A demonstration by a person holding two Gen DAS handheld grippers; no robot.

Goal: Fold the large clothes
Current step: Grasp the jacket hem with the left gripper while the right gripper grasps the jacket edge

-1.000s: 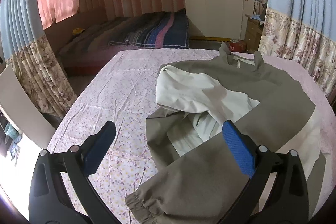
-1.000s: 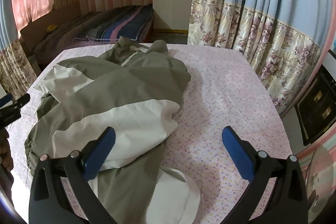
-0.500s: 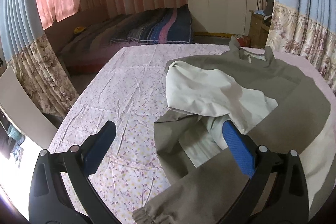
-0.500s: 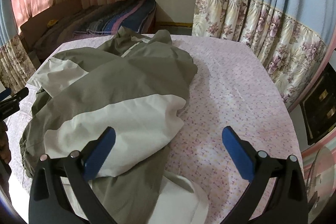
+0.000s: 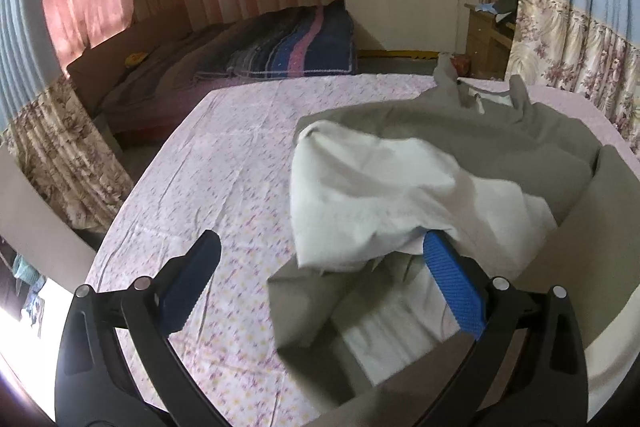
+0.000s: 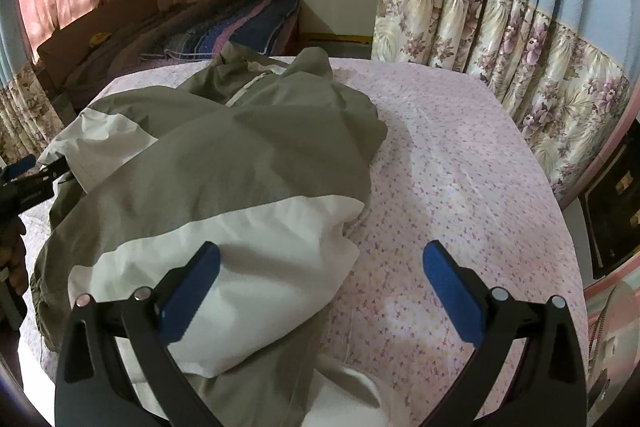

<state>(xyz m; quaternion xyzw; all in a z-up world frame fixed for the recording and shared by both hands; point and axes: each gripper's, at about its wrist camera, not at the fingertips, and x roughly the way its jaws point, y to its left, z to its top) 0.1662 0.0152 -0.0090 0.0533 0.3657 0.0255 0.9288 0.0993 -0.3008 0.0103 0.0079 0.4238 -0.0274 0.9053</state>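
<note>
Olive-and-cream jacket [image 6: 240, 163] lies crumpled on a pink floral sheet [image 6: 460, 163]. Left gripper [image 5: 320, 283] gapes wide, its three o'clock finger touching cream fabric. Right gripper [image 6: 320, 283] gapes empty.

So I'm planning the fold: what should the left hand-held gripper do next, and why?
Probably ease forward and close on the white sleeve: the left hand-held gripper is open, one finger already tucked under that fold of the jacket.
</note>
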